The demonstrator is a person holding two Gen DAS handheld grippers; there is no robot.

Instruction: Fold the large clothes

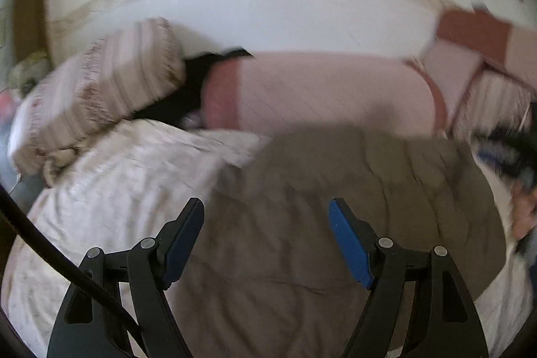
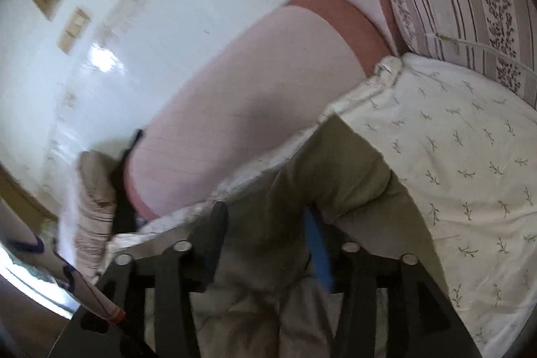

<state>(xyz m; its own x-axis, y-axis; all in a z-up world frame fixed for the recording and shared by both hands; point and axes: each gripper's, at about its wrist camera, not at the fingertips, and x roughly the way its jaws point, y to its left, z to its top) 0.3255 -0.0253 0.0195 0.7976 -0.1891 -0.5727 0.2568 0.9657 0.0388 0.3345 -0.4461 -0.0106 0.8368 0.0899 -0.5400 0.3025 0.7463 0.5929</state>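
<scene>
Olive-brown garment point(image 1: 335, 223): matt woven cloth, creased. Bed sheet point(image 2: 470, 156): thin cream cotton-like cloth, sprig print, wrinkled. Striped pillow point(image 1: 110, 83): soft printed fabric. Headboard point(image 1: 319, 89): smooth pink padding. Left tongs point(image 1: 266, 240): matt black plastic, blue rubbery pads, metal pins. Wall point(image 2: 100, 56): glossy white.

Garment point(image 1: 335, 223) — large, taupe-brown, softly creased — lies spread flat on the pale leaf-print bed sheet point(image 2: 470, 156). In the right wrist view its olive-looking edge point(image 2: 335, 170) runs diagonally across the sheet — one fold bunched up near the camera.
</scene>
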